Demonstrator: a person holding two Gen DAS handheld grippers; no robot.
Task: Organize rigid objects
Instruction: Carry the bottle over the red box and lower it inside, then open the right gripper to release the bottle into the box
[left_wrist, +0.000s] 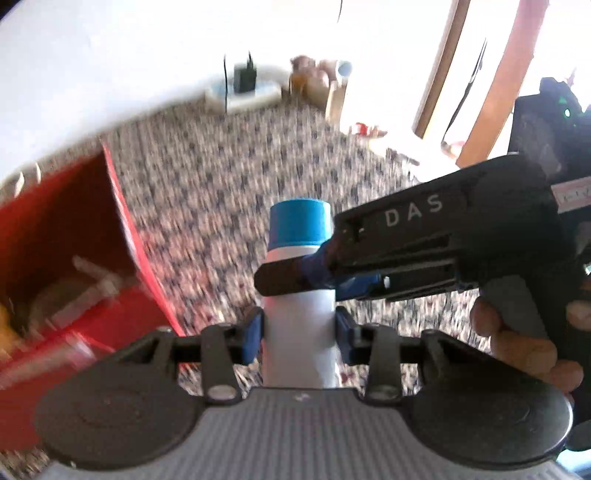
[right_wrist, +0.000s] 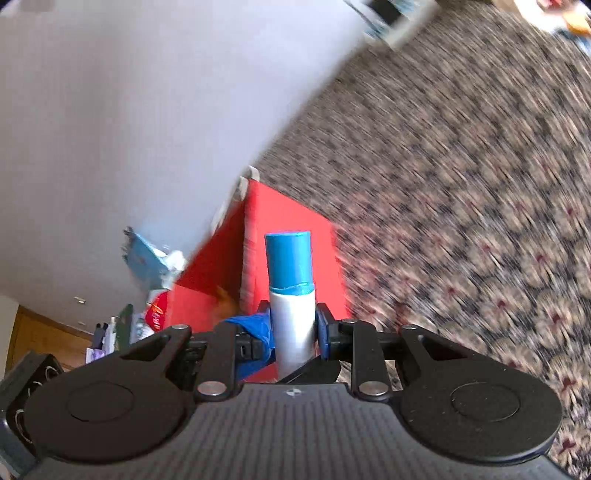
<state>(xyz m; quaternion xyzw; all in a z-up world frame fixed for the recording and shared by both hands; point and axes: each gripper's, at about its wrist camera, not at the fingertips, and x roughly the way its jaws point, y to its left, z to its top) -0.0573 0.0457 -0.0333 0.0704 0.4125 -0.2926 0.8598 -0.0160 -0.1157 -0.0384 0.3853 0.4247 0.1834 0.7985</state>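
A white bottle with a blue cap (left_wrist: 299, 306) is held upright in the air over the patterned carpet. My left gripper (left_wrist: 299, 328) is shut on the bottle's lower body. My right gripper (left_wrist: 295, 277) comes in from the right and is shut on the same bottle just below the cap. In the right wrist view the bottle (right_wrist: 293, 314) stands between the right gripper (right_wrist: 294, 328) and its blue pads. A red box (left_wrist: 66, 266) lies at the left with blurred objects inside; it also shows in the right wrist view (right_wrist: 291, 221) behind the bottle.
Patterned carpet (left_wrist: 229, 177) covers the floor. A white wall (right_wrist: 129, 110) runs behind the red box. A power strip with a plug (left_wrist: 243, 88), small toys and wooden furniture legs (left_wrist: 495, 85) lie at the far side. Clutter (right_wrist: 147, 266) sits beside the box.
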